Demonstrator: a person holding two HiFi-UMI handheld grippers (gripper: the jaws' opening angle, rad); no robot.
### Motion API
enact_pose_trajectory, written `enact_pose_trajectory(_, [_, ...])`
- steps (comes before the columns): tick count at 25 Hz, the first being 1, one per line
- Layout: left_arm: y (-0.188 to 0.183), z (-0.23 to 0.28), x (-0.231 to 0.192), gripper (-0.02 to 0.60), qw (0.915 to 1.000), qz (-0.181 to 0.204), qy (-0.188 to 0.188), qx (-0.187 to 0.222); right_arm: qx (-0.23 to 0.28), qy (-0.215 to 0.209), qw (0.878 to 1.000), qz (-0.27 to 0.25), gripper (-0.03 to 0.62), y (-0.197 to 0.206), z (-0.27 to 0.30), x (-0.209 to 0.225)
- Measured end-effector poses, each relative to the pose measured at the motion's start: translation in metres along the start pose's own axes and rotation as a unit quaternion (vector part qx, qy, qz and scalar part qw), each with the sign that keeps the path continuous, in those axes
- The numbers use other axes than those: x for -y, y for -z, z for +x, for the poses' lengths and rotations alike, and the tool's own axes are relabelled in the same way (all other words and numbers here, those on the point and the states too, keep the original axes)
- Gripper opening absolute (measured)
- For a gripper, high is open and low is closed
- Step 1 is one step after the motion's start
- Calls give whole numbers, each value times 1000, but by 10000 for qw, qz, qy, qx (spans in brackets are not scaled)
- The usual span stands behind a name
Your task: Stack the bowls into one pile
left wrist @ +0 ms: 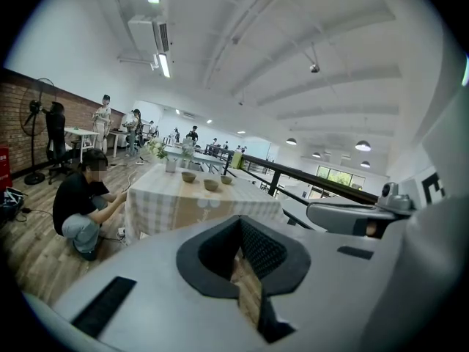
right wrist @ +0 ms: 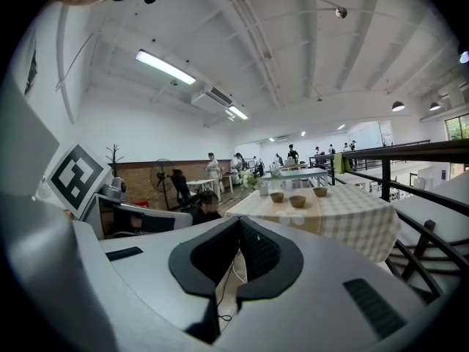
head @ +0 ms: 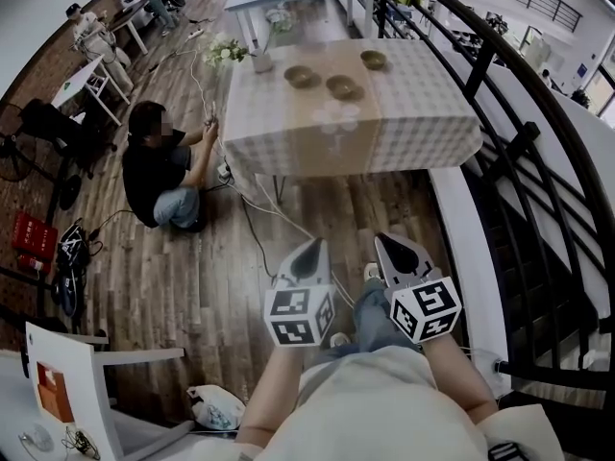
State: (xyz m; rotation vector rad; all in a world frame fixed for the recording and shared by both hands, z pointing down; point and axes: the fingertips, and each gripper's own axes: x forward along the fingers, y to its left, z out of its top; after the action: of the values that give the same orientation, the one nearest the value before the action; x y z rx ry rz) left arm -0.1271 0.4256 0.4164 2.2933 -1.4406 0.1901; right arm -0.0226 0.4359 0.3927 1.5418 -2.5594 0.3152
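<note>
Bowls: three counted, all standing on the checked desk [head: 423, 113], mouths up, none stacked.
- The first bowl [head: 301, 76] sits left of centre.
- The second bowl [head: 341, 87] is near it on the right, with a gap between them.
- The third bowl [head: 374, 60] stands farther back and right, apart from both.

Other items on the desk: one vase [head: 262, 61] with white flowers [head: 226, 51], at the far left corner.

Tongs: two counted, both held close to the wearer's body and well apart from the desk, over the wooden floor.
- The left tongs [head: 315, 246] are pressed tip to tip. The left gripper view [left wrist: 239, 222] shows nothing between the pads, only a slit of floor.
- The right tongs [head: 384, 242] are likewise brought together and empty [right wrist: 239, 222]. Only a strip of floor and cable shows through.
- Each carries one marker cube, the left cube [head: 300, 315] and the right cube [head: 426, 307].

Persons: one crouching person [head: 159, 176] on the floor just beside the desk's left edge, hands near the cloth. Several more stand far off at the back of the room in both gripper views; I cannot count them.
</note>
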Motion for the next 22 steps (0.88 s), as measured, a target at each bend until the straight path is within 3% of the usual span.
enact_pose_trajectory(7, [-23,33,-7,2,9999,-117,-46,115,-7,-64,10000,29,0,-11,26,25])
enact_pose_trajectory(22, [-85,156,-30,2,9993,-162,-315,109,-52,-241,9995,-191,0,-56,134,124])
